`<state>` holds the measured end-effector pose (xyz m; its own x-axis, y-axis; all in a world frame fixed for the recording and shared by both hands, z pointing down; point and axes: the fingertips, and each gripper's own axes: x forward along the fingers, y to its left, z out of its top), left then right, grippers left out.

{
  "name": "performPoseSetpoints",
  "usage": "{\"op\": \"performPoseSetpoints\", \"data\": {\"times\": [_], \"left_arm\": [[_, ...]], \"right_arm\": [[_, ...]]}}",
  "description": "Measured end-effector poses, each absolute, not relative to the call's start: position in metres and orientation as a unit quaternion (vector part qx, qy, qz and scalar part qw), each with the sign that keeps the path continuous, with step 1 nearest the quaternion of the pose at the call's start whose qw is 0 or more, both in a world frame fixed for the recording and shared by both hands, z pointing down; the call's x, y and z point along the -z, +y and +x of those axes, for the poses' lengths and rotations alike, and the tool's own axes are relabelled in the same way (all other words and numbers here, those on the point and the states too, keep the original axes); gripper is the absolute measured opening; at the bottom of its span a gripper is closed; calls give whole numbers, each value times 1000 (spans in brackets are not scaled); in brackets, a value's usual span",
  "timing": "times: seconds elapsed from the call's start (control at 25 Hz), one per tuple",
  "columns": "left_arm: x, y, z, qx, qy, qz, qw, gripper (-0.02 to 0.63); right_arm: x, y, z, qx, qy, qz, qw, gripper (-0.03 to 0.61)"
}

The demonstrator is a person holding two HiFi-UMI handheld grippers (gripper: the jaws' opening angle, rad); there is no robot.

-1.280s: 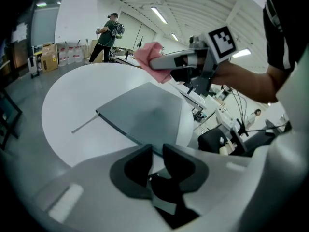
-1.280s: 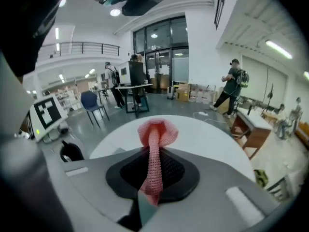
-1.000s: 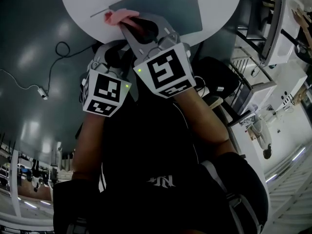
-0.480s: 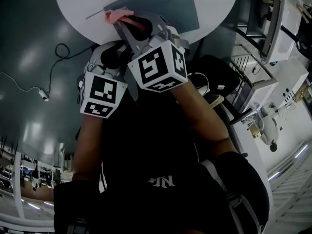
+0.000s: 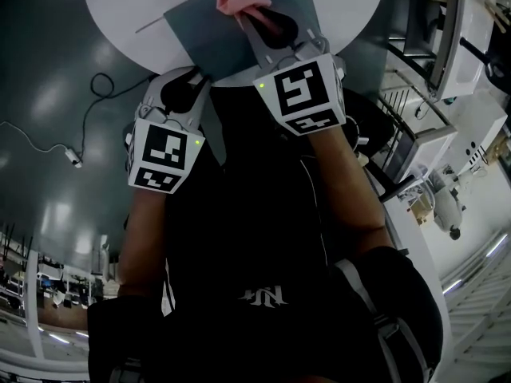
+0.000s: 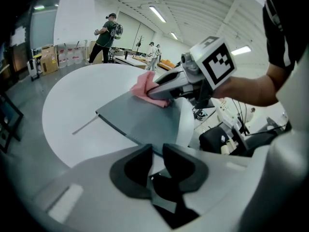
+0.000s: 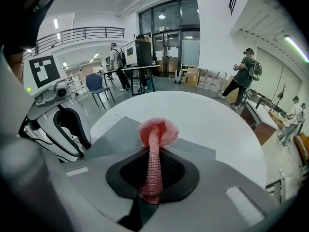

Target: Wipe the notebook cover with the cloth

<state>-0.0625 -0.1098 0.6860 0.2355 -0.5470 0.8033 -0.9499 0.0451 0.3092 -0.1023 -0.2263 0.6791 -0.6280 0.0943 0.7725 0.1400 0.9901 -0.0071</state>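
Notebook [image 5: 211, 37]: closed, grey cover up, flat on the round white counter [image 5: 120, 2].

Left tool [image 6: 157, 151]: at the notebook's near corner. Its jaws are drawn almost together and appear to pinch that corner.

Right tool [image 7: 155, 153]: over the notebook's far edge, jaws clamped on the pink cloth [image 5: 239, 2]. A strip runs between them, and the wad bulges past the tips onto the cover.

Step in hand, as judged: wiping. Keep the corner pinch firm so the notebook cannot slide. Press with the wad only, never the hard tips, and overlap strokes across the cover.
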Motion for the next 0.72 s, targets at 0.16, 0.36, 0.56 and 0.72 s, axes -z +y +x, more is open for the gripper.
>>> {"op": "performPoseSetpoints", "data": {"times": [0.16,0.36,0.56,0.72], "left_arm": [[-686,-110,-63,-231,-574,652,438,74],[-683,-112,-63,-231,-575,652,437,74],[-684,-111,-62,-230,-576,653,436,74],[-683,-111,-62,-227,-578,652,435,74]], "right_arm": [[-680,-258,-89,35,-901,-35,432,32],[-678,-300,-72,41,-896,10,442,32],[-680,-324,-61,46,-890,37,452,32],[-680,-339,-51,55,-878,56,472,32]]}}
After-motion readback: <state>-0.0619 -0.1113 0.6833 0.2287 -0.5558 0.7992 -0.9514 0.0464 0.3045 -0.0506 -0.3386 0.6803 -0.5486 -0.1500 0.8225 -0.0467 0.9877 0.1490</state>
